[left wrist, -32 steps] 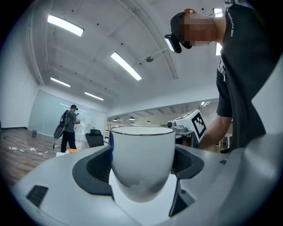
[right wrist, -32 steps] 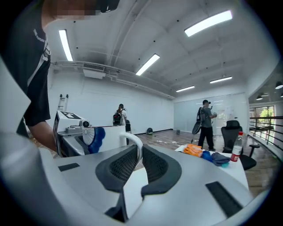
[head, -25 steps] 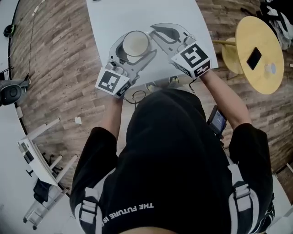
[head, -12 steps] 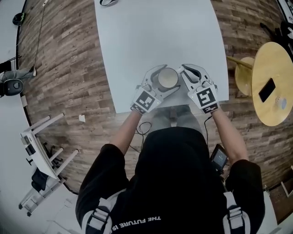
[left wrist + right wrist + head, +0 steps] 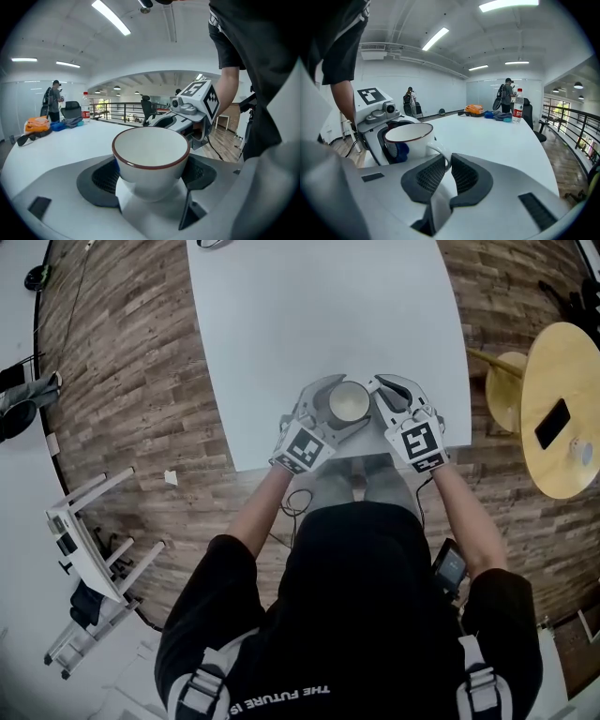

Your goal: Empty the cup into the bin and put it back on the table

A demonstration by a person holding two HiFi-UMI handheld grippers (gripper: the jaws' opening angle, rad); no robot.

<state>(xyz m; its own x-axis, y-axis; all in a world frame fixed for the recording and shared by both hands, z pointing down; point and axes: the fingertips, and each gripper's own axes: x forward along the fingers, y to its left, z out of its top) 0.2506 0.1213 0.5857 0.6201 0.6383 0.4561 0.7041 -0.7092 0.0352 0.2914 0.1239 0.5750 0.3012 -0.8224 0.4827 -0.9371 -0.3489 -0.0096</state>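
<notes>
A white cup with a dark red rim sits between both grippers, over the near edge of the white table. Its inside looks empty. My left gripper is shut on the cup's body, one pad on each side. My right gripper is shut on the cup's handle, which is pinched between its pads. In the right gripper view the cup stands upright against the left gripper. Its base is hidden, so I cannot tell whether it rests on the table.
A water bottle, bags and standing people are at the table's far end. A round wooden side table with a phone on it stands to the right, and a white rack to the left on the wood floor. No bin is in view.
A second ago both grippers and the cup were close under the head camera. They now look smaller and lower, at the table's near edge. Both grips are unchanged.
</notes>
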